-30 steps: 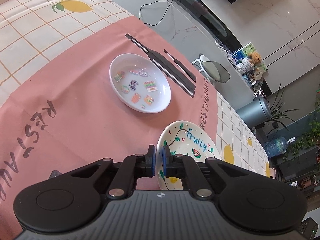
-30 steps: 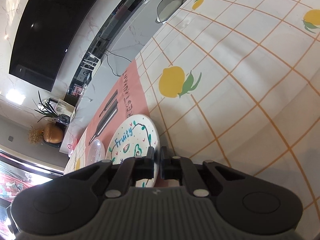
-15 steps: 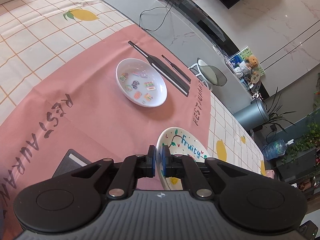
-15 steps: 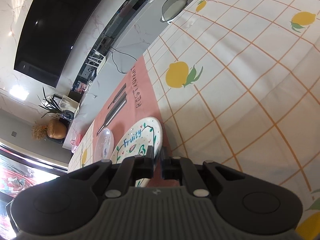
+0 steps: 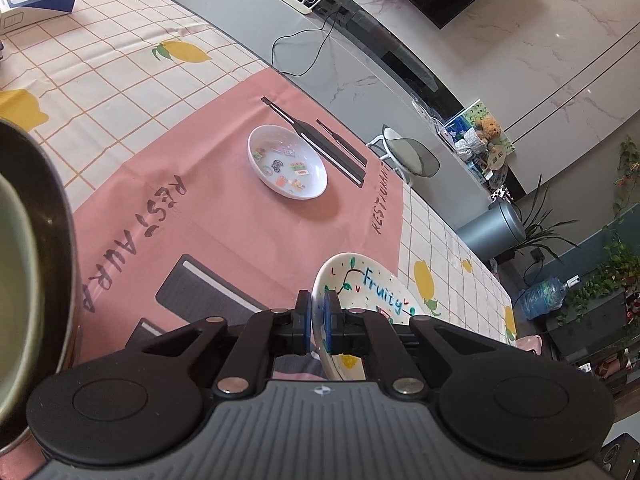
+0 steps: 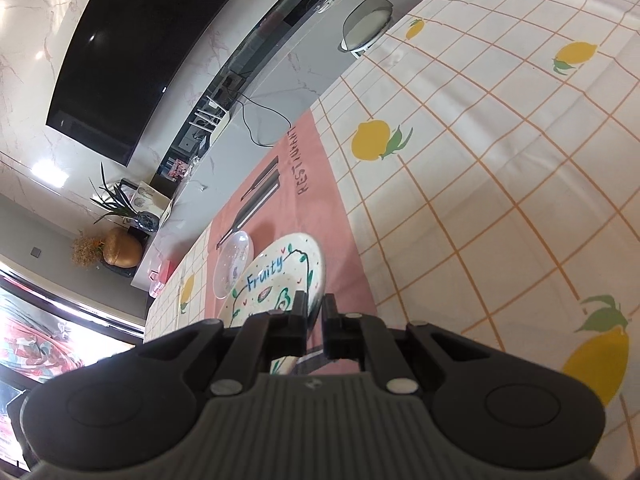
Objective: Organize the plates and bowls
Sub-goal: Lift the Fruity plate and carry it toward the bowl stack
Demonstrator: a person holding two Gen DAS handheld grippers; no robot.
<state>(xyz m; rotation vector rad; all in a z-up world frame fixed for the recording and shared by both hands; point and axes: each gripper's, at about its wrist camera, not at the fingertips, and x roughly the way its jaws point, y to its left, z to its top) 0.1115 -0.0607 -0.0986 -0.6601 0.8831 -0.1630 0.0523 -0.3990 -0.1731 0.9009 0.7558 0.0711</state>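
Both grippers hold the white "Fruity" plate (image 5: 372, 284) by opposite rims, above the pink placemat (image 5: 224, 232). My left gripper (image 5: 317, 320) is shut on its near rim. My right gripper (image 6: 316, 312) is shut on the other rim of the plate (image 6: 276, 276). A white bowl with coloured stickers (image 5: 287, 167) sits on the placemat farther away; it also shows in the right wrist view (image 6: 233, 264). A dark bowl with a pale green bowl inside it (image 5: 24, 272) looms at the left edge of the left wrist view.
The table has a lemon-print checked cloth (image 6: 480, 160). A blue and white box (image 5: 36, 4) lies at the far left corner. A grey stool (image 5: 408, 156) stands beyond the table's far edge, and a grey TV bench (image 5: 360, 52) runs along the wall.
Both grippers have risen and pulled back with the plate. The sticker bowl looks smaller and farther, and the dark bowl has come into the left wrist view.
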